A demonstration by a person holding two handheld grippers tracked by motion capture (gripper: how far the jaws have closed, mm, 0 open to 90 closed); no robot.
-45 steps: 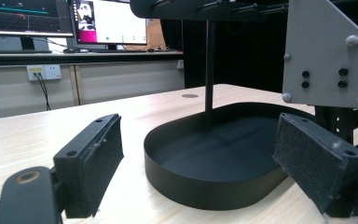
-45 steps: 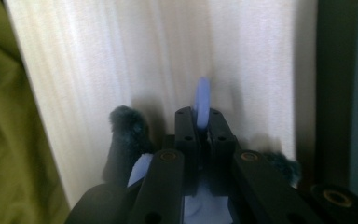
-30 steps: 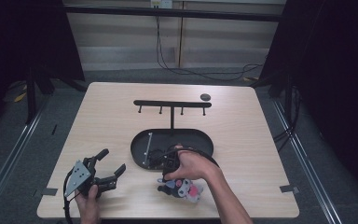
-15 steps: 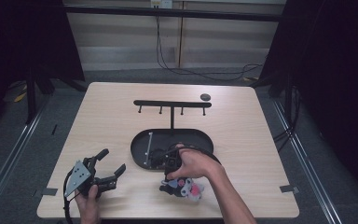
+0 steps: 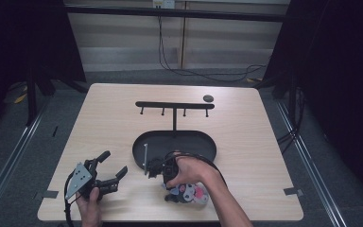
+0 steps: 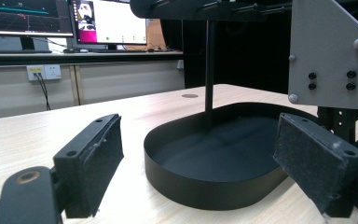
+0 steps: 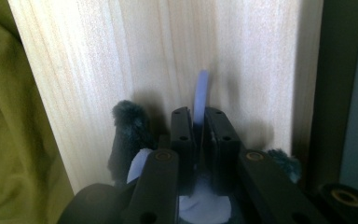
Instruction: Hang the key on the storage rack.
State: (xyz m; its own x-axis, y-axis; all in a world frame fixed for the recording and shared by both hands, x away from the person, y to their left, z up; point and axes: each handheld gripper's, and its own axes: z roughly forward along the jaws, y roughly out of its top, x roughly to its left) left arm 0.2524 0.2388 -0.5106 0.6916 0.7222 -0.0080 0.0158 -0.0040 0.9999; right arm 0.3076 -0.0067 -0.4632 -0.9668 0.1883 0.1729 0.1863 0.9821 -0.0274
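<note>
The surface (image 5: pixel 123 123) looks the same as a second ago: the black oval tray (image 5: pixel 189 142) sits at its middle toward the near edge, the T-shaped hook rack (image 5: pixel 174 105) rises from the tray's far side, and a small dark disc (image 5: pixel 208 98) lies near the far right corner. The left gripper (image 5: pixel 111 171) has stayed put near the near left corner, its fingers (image 6: pixel 93 163) spread wide with nothing between them, aimed at the tray. The right gripper (image 5: pixel 157 166) has sunk a little at the tray's near rim; its fingers (image 7: pixel 182 135) have just been easing apart slightly, yet they are almost closed, with a thin pale-blue flat piece (image 7: pixel 200 95) standing edge-on between them. Whether the pads still press on it is hard to make out. The right hand (image 5: pixel 186 171) covers most of that gripper. A plush keychain (image 5: pixel 189 193), pink, white and dark, lies just beside the hand at the near edge, partly hidden. Dark fuzzy tufts (image 7: pixel 128 126) flank the fingers.
</note>
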